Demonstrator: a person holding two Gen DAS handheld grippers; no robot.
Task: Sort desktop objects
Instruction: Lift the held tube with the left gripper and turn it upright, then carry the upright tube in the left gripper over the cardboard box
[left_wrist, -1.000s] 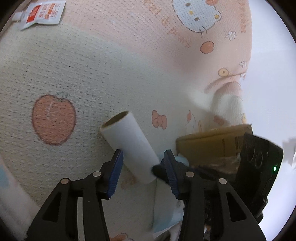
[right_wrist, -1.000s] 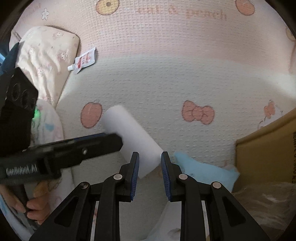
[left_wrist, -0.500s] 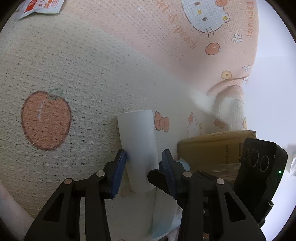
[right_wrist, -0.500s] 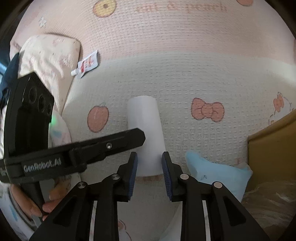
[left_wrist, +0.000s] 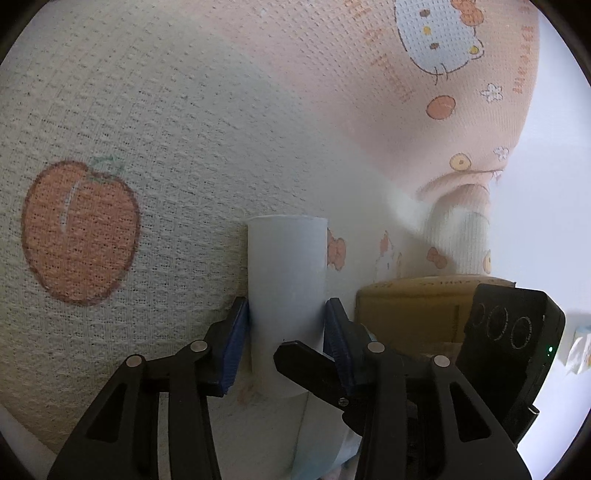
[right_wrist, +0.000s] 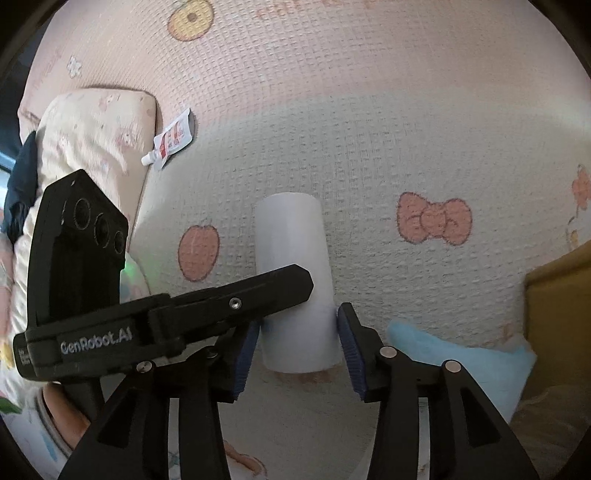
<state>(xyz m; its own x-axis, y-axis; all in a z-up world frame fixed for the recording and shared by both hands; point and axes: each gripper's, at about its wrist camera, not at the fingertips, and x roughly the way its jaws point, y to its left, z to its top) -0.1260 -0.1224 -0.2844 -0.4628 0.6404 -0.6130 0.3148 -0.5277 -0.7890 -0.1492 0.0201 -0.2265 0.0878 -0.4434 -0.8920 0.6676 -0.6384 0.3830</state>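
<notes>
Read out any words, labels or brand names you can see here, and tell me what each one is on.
"GenRobot.AI": white lettering on the side of the left gripper, seen from the right wrist view.
Orange lettering woven into the pink blanket: too warped to read.
Red and white print on the small sachet: too small to read.
Print on the cardboard box: blurred, unreadable.
The white tube shows no text.

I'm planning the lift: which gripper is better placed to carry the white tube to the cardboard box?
Left, probably. The left gripper has both pads against the white tube; the right gripper is opening, with gaps either side. The cardboard box sits just beyond.
</notes>
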